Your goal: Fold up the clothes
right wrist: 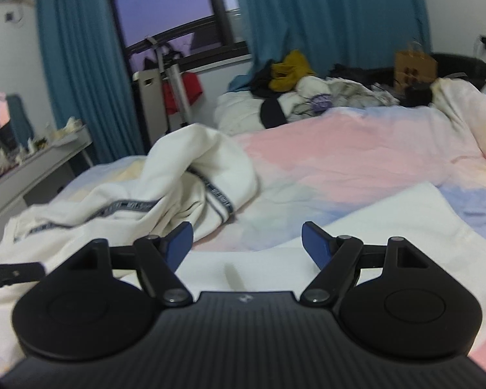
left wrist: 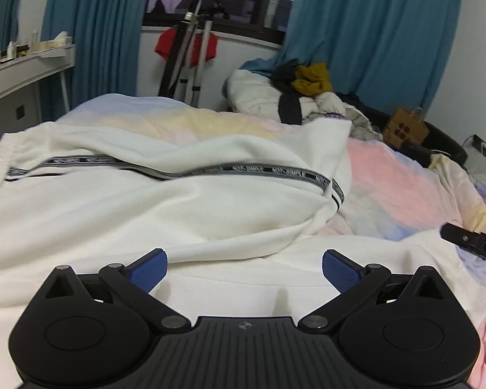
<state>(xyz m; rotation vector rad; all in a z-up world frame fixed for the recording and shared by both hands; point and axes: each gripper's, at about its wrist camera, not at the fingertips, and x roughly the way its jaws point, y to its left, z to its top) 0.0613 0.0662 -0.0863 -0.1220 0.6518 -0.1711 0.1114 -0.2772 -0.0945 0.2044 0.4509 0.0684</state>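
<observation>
Because the white garment (left wrist: 152,201) is a thick, soft knit with a printed black stripe (left wrist: 249,170) along its length, you can expect it to drape and sag rather than hold any shape, and to carry a little weight when lifted. It lies spread across the pastel bedspread (left wrist: 388,175), part of it doubled over itself in a rumpled hump, with a flatter white panel (right wrist: 388,220) running out beneath both tools. Such cloth will not slip much, but a shallow pinch may catch only one layer, so I judge an edge or corner the surest place to take hold, where the stripe shows you how the fabric runs. Your left gripper (left wrist: 244,267) has its blue pads spread wide and nothing between them, hovering just over the white cloth. Your right gripper (right wrist: 247,243) is likewise spread wide and empty above the flat panel's near edge. Whether either pad actually touches the fabric, you cannot tell from these views.
</observation>
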